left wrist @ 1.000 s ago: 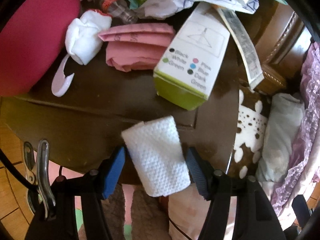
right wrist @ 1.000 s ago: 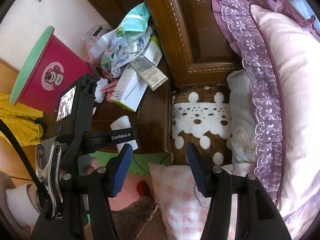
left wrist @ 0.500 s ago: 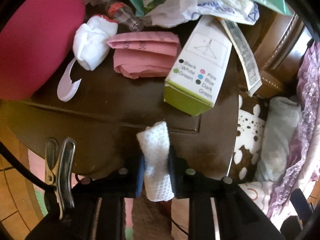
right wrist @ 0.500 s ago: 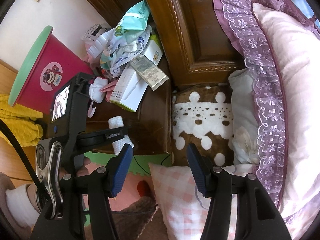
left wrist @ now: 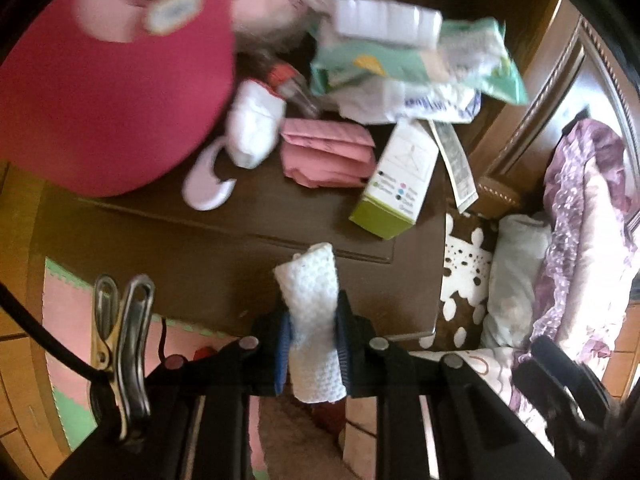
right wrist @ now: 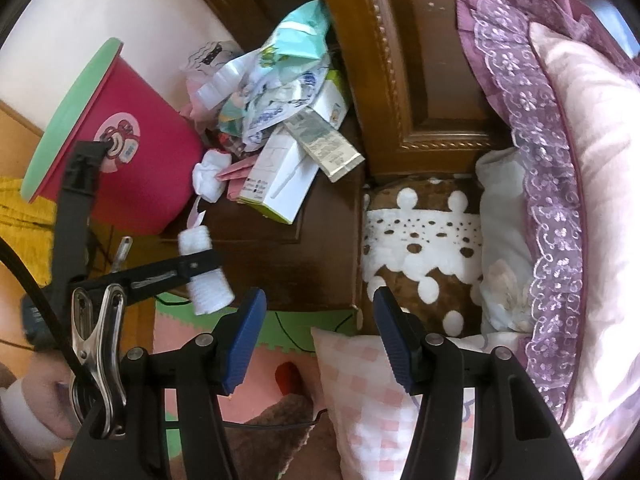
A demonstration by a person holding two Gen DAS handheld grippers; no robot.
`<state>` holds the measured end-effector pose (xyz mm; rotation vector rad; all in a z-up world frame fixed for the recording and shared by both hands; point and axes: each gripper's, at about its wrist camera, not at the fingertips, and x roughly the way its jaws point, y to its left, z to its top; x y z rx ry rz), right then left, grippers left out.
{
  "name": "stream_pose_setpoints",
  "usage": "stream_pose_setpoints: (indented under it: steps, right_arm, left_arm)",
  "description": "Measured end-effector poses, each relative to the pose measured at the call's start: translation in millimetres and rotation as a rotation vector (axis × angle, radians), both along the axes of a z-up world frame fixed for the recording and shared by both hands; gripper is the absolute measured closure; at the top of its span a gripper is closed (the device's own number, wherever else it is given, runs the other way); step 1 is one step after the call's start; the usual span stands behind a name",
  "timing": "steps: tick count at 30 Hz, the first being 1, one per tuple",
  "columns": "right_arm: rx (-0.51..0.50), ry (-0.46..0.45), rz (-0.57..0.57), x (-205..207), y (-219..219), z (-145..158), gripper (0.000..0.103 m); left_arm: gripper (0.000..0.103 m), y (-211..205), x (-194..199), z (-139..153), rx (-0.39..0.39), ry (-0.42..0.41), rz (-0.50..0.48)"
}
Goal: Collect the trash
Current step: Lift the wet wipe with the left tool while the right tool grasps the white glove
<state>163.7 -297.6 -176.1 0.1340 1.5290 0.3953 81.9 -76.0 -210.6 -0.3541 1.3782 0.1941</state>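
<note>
Crowding the nightstand (left wrist: 224, 248): red bin (left wrist: 100, 92), green-ended box (left wrist: 396, 184), wrappers (left wrist: 416, 76).

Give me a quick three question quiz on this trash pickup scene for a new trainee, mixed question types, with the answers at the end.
1. True or false: the left gripper is shut on the white paper towel.
2. The right gripper is: A) open and holding nothing, B) shut on a box, C) shut on a bottle.
3. Fill in: the pink bin has a ____ rim.

Key: 1 true. 2 A. 3 green.
</note>
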Motion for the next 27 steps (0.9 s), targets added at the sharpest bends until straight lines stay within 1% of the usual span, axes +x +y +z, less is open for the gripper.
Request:
stream_pose_setpoints:
  steps: [6,11,14,18,20,23,27]
  right_arm:
    - [0.030,-0.009,0.020,3,25,3,0.045]
    - [0.077,-0.005,0.007,8,55,1,0.045]
    - [0.112,0.003,-0.017,13,78,-4,0.049]
    - [0.138,0.005,-0.024,24,119,-17,0.052]
    - [0.137,0.000,-0.023,30,136,-24,0.053]
    - [0.122,-0.023,-0.018,38,165,-40,0.055]
    - [0.090,-0.060,0.006,45,192,-59,0.055]
  left_arm:
    - [0.083,41,-27,27,0.016,-0.024,0.043]
    - [0.083,76,-49,35,0.039,-0.031,0.063]
    - [0.083,96,-58,36,0.042,-0.026,0.074]
    - [0.083,128,-66,38,0.027,-0.024,0.099]
    - [0.083,141,-70,39,0.022,-0.027,0.096]
    - [0.083,158,-74,40,0.025,-0.030,0.076]
    - [0.083,177,-77,40,0.025,-0.029,0.058]
